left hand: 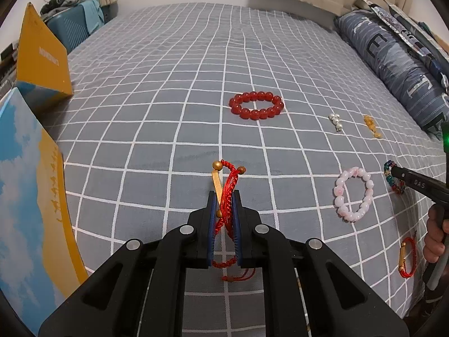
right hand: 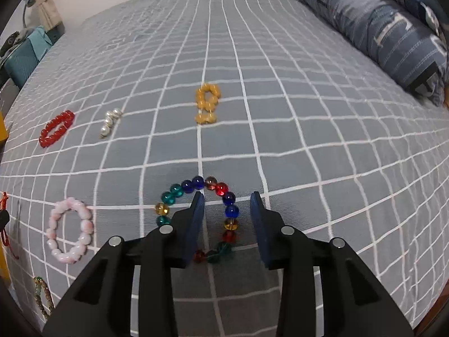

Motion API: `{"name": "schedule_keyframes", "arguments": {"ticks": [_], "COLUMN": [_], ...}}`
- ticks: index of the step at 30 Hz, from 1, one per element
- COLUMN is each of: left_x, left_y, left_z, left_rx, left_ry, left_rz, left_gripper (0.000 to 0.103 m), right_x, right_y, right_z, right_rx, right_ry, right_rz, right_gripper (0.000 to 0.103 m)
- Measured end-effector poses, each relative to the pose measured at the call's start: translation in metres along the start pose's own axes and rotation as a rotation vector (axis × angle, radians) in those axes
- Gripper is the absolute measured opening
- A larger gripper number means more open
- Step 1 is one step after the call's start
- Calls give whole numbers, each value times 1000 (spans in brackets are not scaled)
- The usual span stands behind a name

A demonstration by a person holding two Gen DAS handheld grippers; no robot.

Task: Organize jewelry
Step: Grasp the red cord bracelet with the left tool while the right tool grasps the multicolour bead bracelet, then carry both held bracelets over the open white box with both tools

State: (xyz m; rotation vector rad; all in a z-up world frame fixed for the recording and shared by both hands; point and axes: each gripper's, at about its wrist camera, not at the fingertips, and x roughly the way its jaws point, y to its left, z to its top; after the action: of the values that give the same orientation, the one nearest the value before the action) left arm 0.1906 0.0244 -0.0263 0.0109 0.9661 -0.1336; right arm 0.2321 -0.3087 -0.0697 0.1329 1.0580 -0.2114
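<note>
My left gripper [left hand: 223,193] is shut on a red cord bracelet [left hand: 228,193] with gold beads and a gold bar, held just above the checked bedsheet. My right gripper [right hand: 227,196] is open and low over a multicolour glass-bead bracelet [right hand: 230,210]; one side of the bracelet lies between the jaws. In the left wrist view the right gripper [left hand: 393,172] shows at the far right, over that bracelet [left hand: 388,170]. A pink bead bracelet [left hand: 354,195] [right hand: 70,230], a red bead bracelet [left hand: 256,105] [right hand: 56,127], a pearl piece [left hand: 336,122] [right hand: 110,120] and a yellow bead piece [left hand: 371,126] [right hand: 207,104] lie on the sheet.
Another red cord bracelet [left hand: 406,258] lies at the right, by the hand. A green-and-gold bead strand [right hand: 43,297] lies at lower left. A yellow box [left hand: 42,56] and a sky-print box [left hand: 31,205] stand on the left. A blue pillow [left hand: 398,67] [right hand: 387,28] lies along the right edge.
</note>
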Motion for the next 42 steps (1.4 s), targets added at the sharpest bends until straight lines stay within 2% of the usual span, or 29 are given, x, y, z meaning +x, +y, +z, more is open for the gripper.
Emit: {"name": "schedule_keyframes", "arguments": {"ticks": [1,2,3,10,23,28,35,42], "left_x": [0,1,1,-2,-27,-43,-83,-134], "left_y": [0,0,0,-2,-1,2,13,40], "left_z": [0,-1,-1,-2,7,14,26,32], "left_rx": [1,2,3,11,16,5,0,-20], "left_ry": [1,1,2,-3,-25,-24,-65,-139], "left_rz": [0,1,1,3,-10,-53,-55,-2], "left_gripper": [10,10,10,10,10,10,10,10], "right_x": [1,1,1,-11,-76,-98,-134,-172], "right_y": [0,1,1,1,34,49,81,135], "right_z": [-1,-1,-1,-3,0,5,11,19], "right_rx": [3,3,4,25,-36,-63,-102,-163], "right_ry": [-1,-4,-2,-18,-161,-203,-265,-314], "right_rz": [-6,-13,-17,1,46,66,106,168], "right_gripper": [27,13,9,9,9,9,9,9]}}
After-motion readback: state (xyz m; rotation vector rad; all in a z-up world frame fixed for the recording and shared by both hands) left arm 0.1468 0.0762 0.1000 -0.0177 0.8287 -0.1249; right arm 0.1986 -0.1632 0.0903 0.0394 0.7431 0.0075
